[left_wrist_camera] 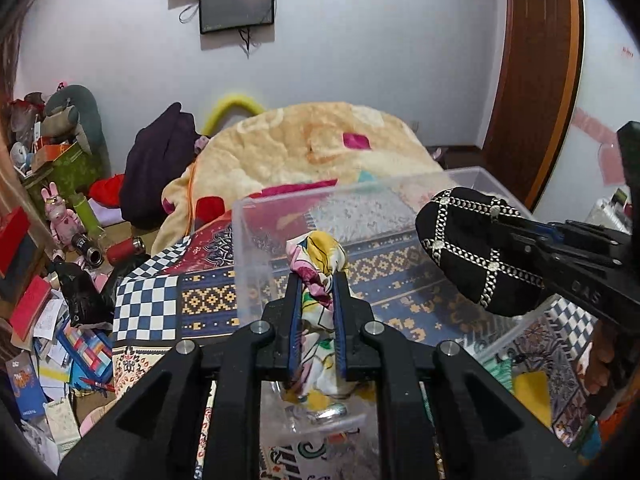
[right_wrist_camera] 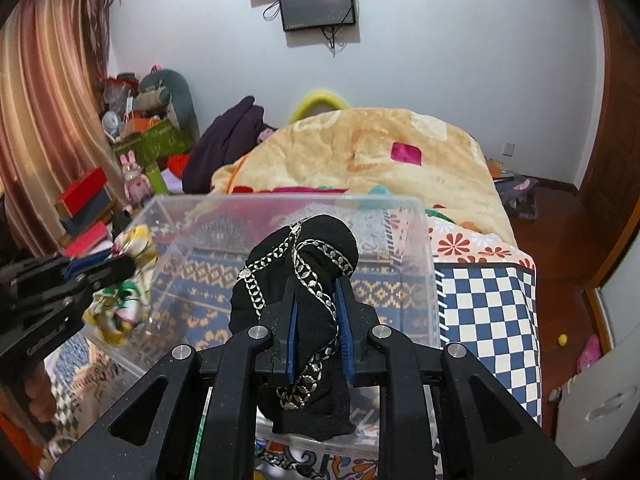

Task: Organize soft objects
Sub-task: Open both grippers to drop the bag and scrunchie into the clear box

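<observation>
The left gripper [left_wrist_camera: 316, 280] is pinching a floral cloth [left_wrist_camera: 318, 258] over the clear bin [right_wrist_camera: 424, 264]'s near-left edge; the right gripper [right_wrist_camera: 316, 292] is clamping a black silver-trimmed cloth [right_wrist_camera: 296, 264] above its near side. Beyond the bin, a cream blanket [right_wrist_camera: 360, 152] is lying.

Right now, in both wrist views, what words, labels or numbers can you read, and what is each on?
"OAS" or "DAS", first letter unsure: raised on the side of the right gripper.
Raised lettering starting with "C", the rest blurred: on the side of the left gripper.
Red marks on the wall: too small to read.
Print on the blue booklet on the floor: too blurred to read.
</observation>
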Available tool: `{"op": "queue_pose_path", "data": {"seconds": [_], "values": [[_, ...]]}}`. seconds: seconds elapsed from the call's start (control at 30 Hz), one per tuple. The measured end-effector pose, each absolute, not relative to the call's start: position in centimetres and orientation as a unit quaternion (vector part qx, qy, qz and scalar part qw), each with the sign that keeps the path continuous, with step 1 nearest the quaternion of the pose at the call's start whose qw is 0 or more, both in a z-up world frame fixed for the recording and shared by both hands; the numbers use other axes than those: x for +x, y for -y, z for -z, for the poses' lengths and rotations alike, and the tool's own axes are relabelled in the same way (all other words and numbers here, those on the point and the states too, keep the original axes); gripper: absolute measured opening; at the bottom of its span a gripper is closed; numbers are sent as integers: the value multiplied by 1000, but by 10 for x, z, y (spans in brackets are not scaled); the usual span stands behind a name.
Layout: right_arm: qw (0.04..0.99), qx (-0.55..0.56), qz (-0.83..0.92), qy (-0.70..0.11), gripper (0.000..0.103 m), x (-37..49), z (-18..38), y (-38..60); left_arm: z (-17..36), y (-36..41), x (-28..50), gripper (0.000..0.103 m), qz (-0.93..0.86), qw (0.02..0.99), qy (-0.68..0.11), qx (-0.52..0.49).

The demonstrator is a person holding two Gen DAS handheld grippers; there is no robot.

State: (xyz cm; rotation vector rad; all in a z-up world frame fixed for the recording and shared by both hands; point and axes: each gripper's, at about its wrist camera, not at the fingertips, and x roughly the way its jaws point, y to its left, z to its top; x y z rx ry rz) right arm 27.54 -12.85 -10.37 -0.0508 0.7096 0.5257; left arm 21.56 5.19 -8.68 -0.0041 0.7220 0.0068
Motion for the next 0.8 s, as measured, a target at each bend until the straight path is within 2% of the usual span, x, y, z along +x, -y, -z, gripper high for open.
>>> {"op": "queue_pose_path", "data": {"seconds": [0.2, 0.27, 0.43, 0.57, 0.8], "values": [[900, -39, -261, -347, 26, 269, 105, 128, 94, -50, 215, 32, 2, 931, -365, -5], [900, -43, -261, -346, 30, 268, 104, 130, 92, -49, 213, 42, 1, 932, -362, -4], [906, -52, -264, -327, 38, 255, 94, 136, 78, -51, 201, 52, 0, 939, -344, -10], [916, -49, -266, -297, 53, 236, 79, 145, 64, -53, 184, 61, 9, 945, -327, -20], [917, -25, -287, -275, 55, 201, 73, 160, 47, -51, 142, 71, 17, 955, -296, -17]]}}
